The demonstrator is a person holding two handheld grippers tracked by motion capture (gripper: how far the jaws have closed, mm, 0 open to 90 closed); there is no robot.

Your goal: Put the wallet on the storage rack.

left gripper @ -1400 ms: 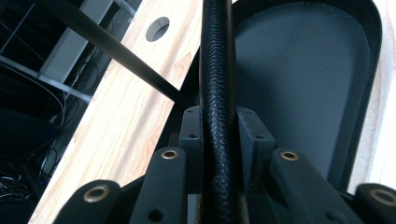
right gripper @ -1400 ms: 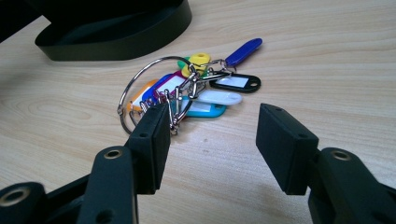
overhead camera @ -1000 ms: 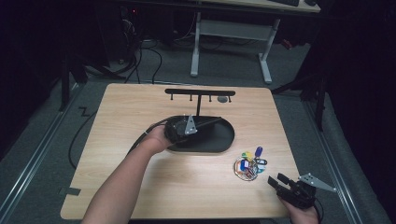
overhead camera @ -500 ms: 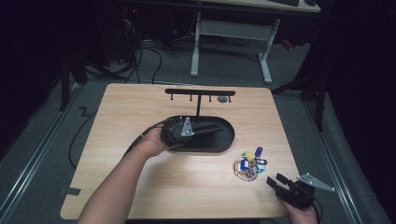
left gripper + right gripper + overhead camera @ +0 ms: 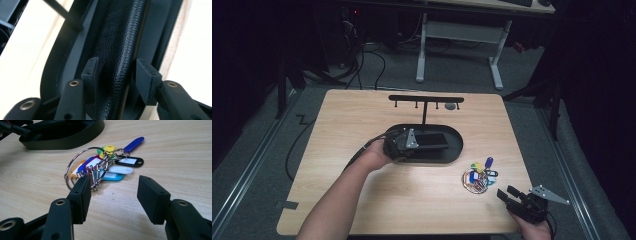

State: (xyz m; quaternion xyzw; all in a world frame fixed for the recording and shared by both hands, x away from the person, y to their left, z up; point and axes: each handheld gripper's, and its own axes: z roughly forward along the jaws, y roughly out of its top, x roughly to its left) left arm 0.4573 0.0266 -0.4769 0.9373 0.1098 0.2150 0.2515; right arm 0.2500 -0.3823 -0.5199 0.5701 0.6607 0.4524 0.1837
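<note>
Now we have the black pebbled-leather wallet [image 5: 117, 50] lying in the shallow oval black tray [image 5: 454, 152] at the middle of the pale wooden table [image 5: 362, 125]. By our judgement the placing is as good as done and only the withdrawal of the hand is left. Our left gripper [image 5: 399, 145] has just been opening: in the left gripper view its jaws straddle the wallet's near end, the right pad apart from the leather, the left one close beside it with no sign of a squeeze, so we read it as released. The wallet therefore sits between the jaws but rests on the tray.

Just behind the tray rises the black T-shaped hook stand [image 5: 426, 100]. To the right of the tray, near the table's front edge, lies the steel ring of coloured plastic key tags [image 5: 105, 165]; we judge it the likely next thing to handle. Our right gripper [image 5: 112, 195] hovers just short of it, jaws parted and holding nothing, the bunch lying ahead of the pads and slightly toward the left one.
</note>
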